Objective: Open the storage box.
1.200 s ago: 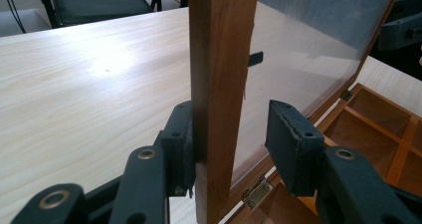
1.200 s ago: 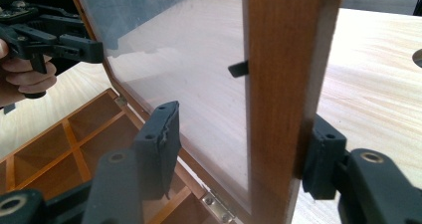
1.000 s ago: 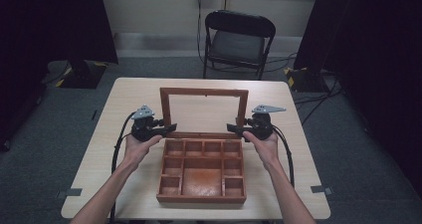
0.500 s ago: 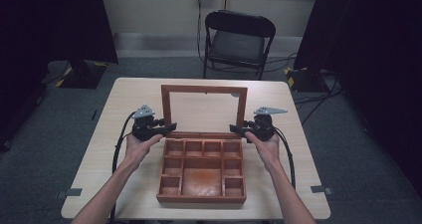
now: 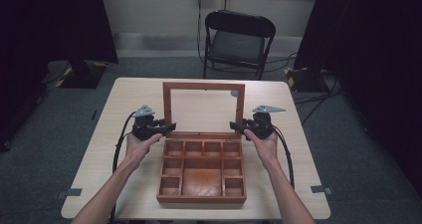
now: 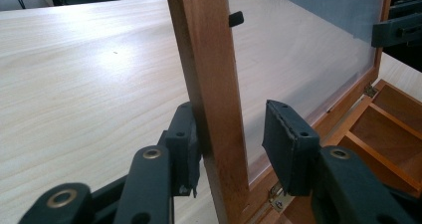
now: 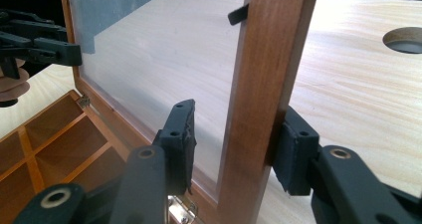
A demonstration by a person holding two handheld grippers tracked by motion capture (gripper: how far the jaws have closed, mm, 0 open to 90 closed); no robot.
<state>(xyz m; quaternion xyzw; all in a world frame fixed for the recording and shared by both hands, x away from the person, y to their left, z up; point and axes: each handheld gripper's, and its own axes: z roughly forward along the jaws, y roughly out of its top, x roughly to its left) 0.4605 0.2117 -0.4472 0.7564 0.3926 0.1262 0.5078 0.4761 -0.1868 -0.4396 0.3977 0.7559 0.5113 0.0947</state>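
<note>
The pale wooden surface (image 5: 298, 184) has bare room on all sides of the work, most of it behind and to either flank, with a folding chair (image 5: 238, 45) on the floor well beyond its far edge. The wooden compartment box (image 5: 201, 199) sits at the middle of the near half, open, its dividers bare; it looks rigid and fairly heavy, and should stay put. Its glass-paned lid (image 5: 204, 86) stands upright from the rear edge. The lid is stiff in its frame but fragile in the pane, so the wooden side rails are the place to take it, never the glass. The left tongs (image 5: 169, 128) straddle the left rail low down, one pad flat on the wood and the other close in, and I read them as clenched on it. The right tongs (image 5: 234, 127) have just been closing around the right rail, with one pad touching and the other not yet on it, so they count as released. The small brass hinges (image 6: 278, 201) will likely guide the swing; lowering both sides evenly should spare them. A black clip (image 6: 236, 19) holds the pane.
</note>
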